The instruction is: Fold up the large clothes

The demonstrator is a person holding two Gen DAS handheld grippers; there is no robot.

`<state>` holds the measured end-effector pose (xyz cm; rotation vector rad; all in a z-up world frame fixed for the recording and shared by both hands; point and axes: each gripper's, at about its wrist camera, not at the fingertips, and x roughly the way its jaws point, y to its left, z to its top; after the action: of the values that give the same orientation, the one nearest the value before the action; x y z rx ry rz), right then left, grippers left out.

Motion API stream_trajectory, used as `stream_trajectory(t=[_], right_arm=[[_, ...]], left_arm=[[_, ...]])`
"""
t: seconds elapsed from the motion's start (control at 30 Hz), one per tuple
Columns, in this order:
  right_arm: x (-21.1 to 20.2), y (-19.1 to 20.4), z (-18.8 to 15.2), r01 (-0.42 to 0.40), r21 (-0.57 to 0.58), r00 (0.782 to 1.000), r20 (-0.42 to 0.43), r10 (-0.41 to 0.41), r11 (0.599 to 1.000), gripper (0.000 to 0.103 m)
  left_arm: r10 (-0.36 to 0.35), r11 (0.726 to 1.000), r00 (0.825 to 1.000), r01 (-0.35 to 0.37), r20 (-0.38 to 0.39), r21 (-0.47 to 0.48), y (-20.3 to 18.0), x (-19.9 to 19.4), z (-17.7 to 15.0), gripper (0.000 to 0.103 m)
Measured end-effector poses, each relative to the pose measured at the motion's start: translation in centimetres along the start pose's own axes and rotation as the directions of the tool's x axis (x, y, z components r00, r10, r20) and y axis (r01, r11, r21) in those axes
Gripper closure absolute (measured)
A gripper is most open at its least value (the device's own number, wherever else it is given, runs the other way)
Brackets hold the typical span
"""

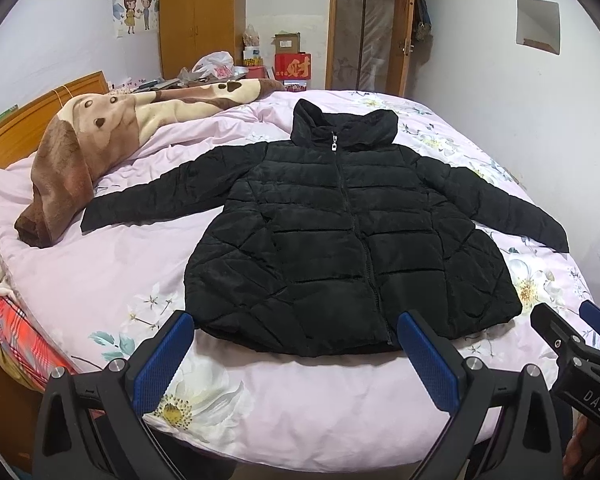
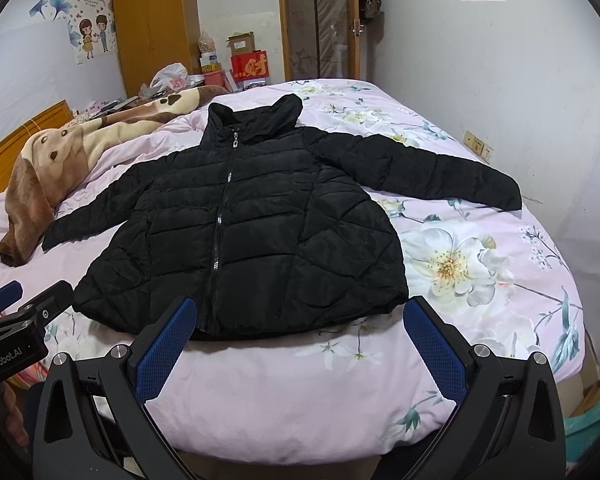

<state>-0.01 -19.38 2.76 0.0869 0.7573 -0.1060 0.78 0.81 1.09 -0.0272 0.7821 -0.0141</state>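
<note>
A black quilted puffer jacket point(image 1: 340, 232) lies flat, zipped, front up, on the pink floral bed cover point(image 1: 260, 400), sleeves spread to both sides, collar at the far end. It also shows in the right wrist view point(image 2: 252, 240). My left gripper point(image 1: 296, 320) is open and empty, held above the near bed edge just short of the jacket's hem. My right gripper point(image 2: 300, 304) is open and empty, also near the hem. The right gripper shows at the right edge of the left wrist view point(image 1: 572, 320), and the left gripper at the left edge of the right wrist view point(image 2: 28, 300).
A brown and cream plush blanket point(image 1: 100, 148) lies bunched at the left by the wooden headboard point(image 1: 28, 120). A wardrobe point(image 1: 200, 16), boxes and bags stand beyond the bed. A wall runs along the bed's right side point(image 2: 500, 100).
</note>
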Motion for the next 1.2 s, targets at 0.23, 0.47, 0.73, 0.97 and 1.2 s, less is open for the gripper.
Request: stream_trajectory(t=[0.23,0.47,0.73,0.97,1.2], right_arm=[[0.1,0.2,0.0,0.009,-0.011,1.000,0.003,-0.009,1.000,0.000],[0.2,0.2,0.0,0.013,-0.010,1.000,0.000,-0.013,1.000,0.000],[0.4,0.1,0.0,0.016,-0.009,1.000,-0.002,-0.016,1.000,0.000],[0.5,0.0,0.0,0.018,-0.005,1.000,-0.003,-0.018,1.000,0.000],[0.5,-0.1,0.0,0.019,-0.002,1.000,-0.003,-0.019,1.000,0.000]], left_arm=[[0.000,1.000,1.000,0.000,0.002,-0.006,-0.1,0.0,0.1,0.000],[0.000,1.000,1.000,0.000,-0.008,-0.017,0.1,0.1,0.2,0.000],[-0.001,1.000,1.000,0.001,-0.012,-0.020,0.3,0.3,0.2,0.000],[0.001,1.000,1.000,-0.001,-0.012,-0.031,0.5,0.2,0.1,0.000],[-0.001,0.999,1.000,0.000,-0.013,-0.038,0.8,0.3,0.2,0.000]])
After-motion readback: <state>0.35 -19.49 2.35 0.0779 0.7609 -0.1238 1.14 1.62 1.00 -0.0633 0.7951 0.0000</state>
